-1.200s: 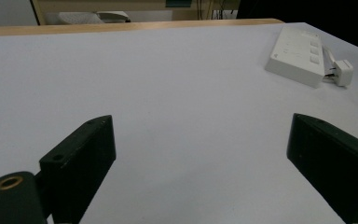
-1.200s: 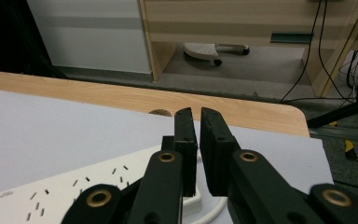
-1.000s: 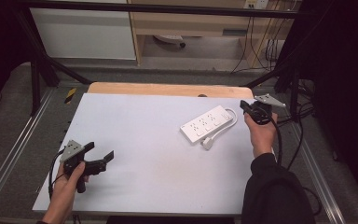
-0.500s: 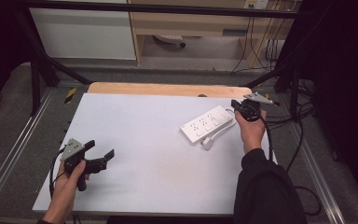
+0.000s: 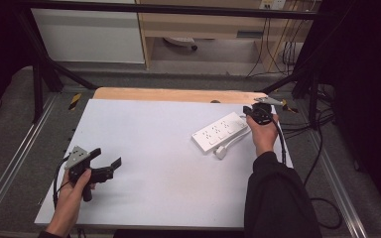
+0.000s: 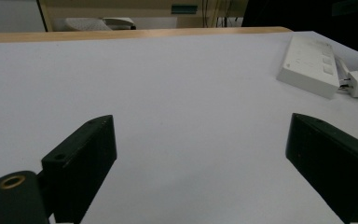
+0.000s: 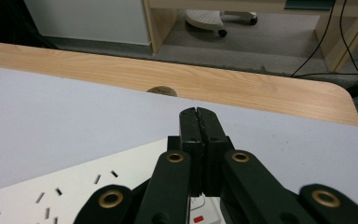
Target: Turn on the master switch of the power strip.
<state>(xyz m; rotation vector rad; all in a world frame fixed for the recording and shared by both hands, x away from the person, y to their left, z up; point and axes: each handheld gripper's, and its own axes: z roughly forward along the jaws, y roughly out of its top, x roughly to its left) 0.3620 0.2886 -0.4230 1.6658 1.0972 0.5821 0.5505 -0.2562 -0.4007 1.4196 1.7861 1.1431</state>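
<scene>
White power strip [image 5: 220, 131] lies on the white table [image 5: 168, 148], its plug [image 5: 221, 152] just beside its near edge. Right gripper [image 5: 256, 113] hangs over the strip's far-right end, jaws clenched on nothing, hand behind it. Left gripper [image 5: 110, 166] is well apart to the strip's left, jaws wide, empty, held level just above the table, pointing toward the strip.

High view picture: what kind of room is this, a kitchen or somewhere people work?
Probably a lab or workshop, not a kitchen. A metal frame surrounds the table, loose cables hang behind it, and a white power strip lies on top.
</scene>
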